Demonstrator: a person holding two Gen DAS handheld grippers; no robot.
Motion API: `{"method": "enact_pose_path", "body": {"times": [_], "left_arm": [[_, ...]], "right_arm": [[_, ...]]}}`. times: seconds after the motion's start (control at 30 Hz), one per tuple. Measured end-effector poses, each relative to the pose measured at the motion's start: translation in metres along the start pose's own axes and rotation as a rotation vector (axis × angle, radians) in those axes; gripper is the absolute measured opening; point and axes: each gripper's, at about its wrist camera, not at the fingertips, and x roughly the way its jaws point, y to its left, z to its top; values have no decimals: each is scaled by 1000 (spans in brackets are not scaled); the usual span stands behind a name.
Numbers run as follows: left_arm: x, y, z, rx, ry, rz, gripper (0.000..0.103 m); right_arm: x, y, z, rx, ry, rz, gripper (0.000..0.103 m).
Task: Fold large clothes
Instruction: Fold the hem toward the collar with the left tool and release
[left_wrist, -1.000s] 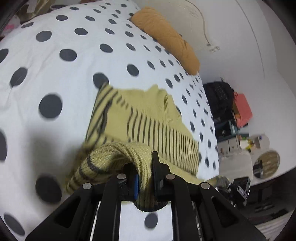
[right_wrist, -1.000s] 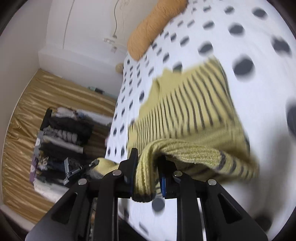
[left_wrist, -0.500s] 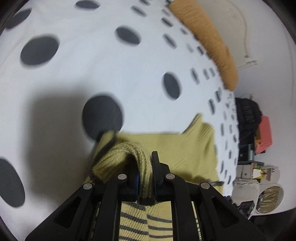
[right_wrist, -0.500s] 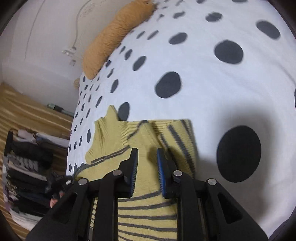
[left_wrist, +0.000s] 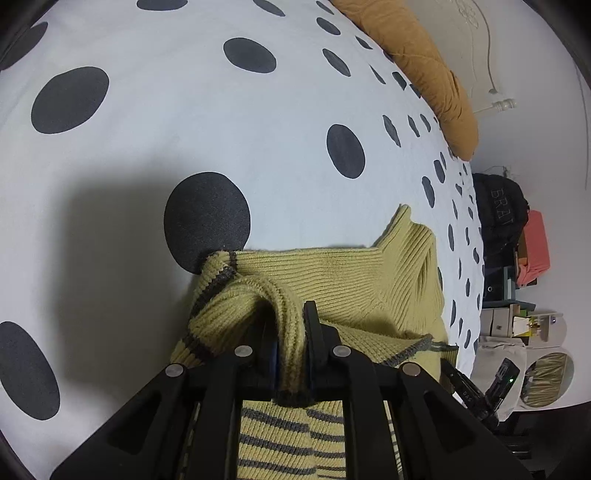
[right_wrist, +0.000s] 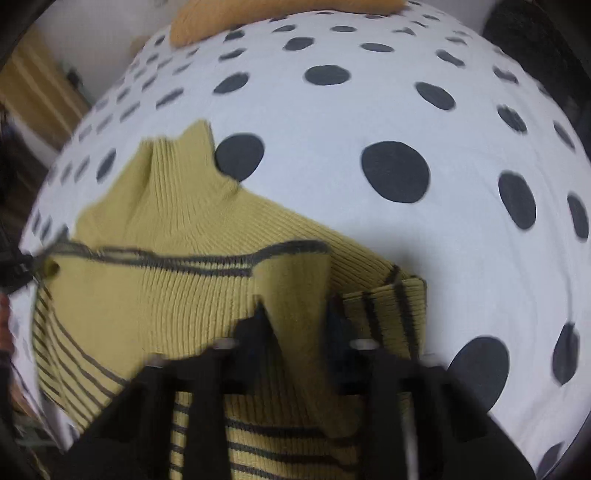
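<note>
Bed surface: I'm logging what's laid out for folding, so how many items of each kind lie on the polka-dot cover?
Yellow striped sweater: 1
Orange-brown pillow: 1
Total: 2, on the polka-dot cover

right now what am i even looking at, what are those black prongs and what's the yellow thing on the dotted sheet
There is no robot here. A person holds a two-finger gripper in each hand, and each gripper carries a wide-angle camera looking forward along its fingers, so both pictures look bulged. The black prongs at the bottom of each picture are those fingers.

One picture comes from the left gripper, the other from the right gripper, which is blurred.

The yellow thing is a ribbed sweater with dark stripes, lying partly folded on a white bedsheet with dark dots. An orange pillow lies at the far end.

The left fingers are shut on a fold of the sweater. The right fingers stand apart with sweater fabric between them, gripping nothing.
</note>
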Motion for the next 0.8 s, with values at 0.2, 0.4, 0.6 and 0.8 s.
{"method": "enact_pose_path", "body": {"times": [0.2, 0.4, 0.6, 0.8], "left_arm": [[-20, -16, 4, 50, -48, -72, 12], [34, 2, 22, -47, 20, 51, 14], [-28, 12, 47, -141, -48, -198, 15], [-113, 0, 24, -63, -273, -47, 71]], "right_arm": [[-57, -13, -8, 13, -173, -133, 12], [-12, -61, -15, 173, -36, -153, 35], [-53, -77, -28, 316, -138, -93, 51], [-92, -33, -49, 270, -217, 26, 51]]}}
